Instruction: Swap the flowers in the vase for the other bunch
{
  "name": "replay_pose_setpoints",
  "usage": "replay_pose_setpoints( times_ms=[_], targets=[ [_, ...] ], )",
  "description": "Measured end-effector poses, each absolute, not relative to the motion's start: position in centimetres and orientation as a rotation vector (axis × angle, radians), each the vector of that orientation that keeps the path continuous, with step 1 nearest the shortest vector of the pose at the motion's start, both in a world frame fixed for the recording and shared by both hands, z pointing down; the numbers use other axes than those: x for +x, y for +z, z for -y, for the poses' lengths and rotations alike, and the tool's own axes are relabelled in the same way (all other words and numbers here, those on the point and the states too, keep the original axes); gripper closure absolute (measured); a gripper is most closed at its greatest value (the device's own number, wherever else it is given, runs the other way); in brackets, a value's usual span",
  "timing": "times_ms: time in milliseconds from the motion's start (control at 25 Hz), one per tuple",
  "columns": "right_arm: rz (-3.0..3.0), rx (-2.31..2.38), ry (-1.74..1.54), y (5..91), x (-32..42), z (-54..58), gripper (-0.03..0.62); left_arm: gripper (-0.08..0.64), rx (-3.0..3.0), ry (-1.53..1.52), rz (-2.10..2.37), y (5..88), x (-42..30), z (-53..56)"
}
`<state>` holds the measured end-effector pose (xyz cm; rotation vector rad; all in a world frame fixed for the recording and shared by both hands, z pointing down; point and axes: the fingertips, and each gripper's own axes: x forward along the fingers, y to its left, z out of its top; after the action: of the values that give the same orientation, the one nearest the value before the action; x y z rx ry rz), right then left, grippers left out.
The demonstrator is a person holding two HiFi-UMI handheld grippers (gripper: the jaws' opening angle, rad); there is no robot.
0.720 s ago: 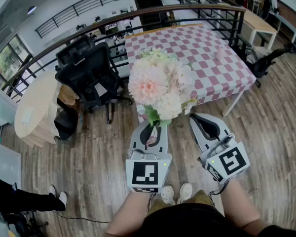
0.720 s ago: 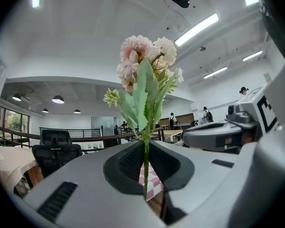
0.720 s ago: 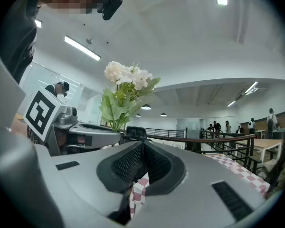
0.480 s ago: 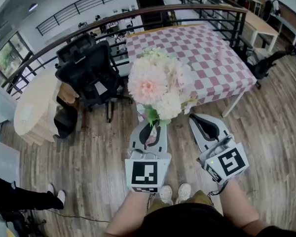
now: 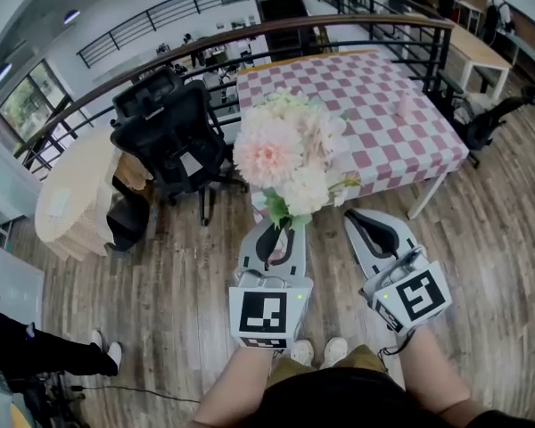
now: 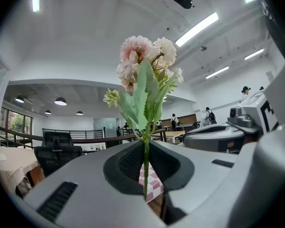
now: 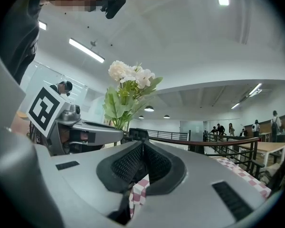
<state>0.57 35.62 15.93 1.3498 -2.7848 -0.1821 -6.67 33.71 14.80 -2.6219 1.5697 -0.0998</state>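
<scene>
The bunch [image 5: 290, 154] is pinched upright by the left gripper [image 5: 273, 232], the surface [image 5: 374, 87] lying ahead; the right gripper's [image 5: 372, 221] fingers [image 7: 128, 163] are pressed together.

Your pink-and-cream artificial flower bunch [image 5: 290, 154] covers the near left corner of the pink-and-white checked table [image 5: 374, 105]. Its stem's lower end disappears between your left gripper's [image 5: 274, 230] closed jaws. People [image 5: 499, 7] beyond the table: too small to tell anything. Your forearms [image 5: 241, 382] run off the bottom edge.

Both forearms [image 5: 234, 389] rise from the bottom edge, holding the grippers level, side by side. The left gripper [image 5: 277, 227] pinches a flower stem [image 6: 146, 167]; the right gripper [image 5: 363, 215] has its jaws together, empty.
</scene>
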Motion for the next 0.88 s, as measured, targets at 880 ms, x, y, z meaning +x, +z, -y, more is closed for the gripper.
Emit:
replay_pose_setpoints(
  times_ms=[880],
  targets=[
    [2.848, 1.29, -0.21, 16.5, 4.3, -38.9, 0.555, 0.525, -2.59, -0.112, -1.597, 15.0, -2.6, -36.8]
  ],
)
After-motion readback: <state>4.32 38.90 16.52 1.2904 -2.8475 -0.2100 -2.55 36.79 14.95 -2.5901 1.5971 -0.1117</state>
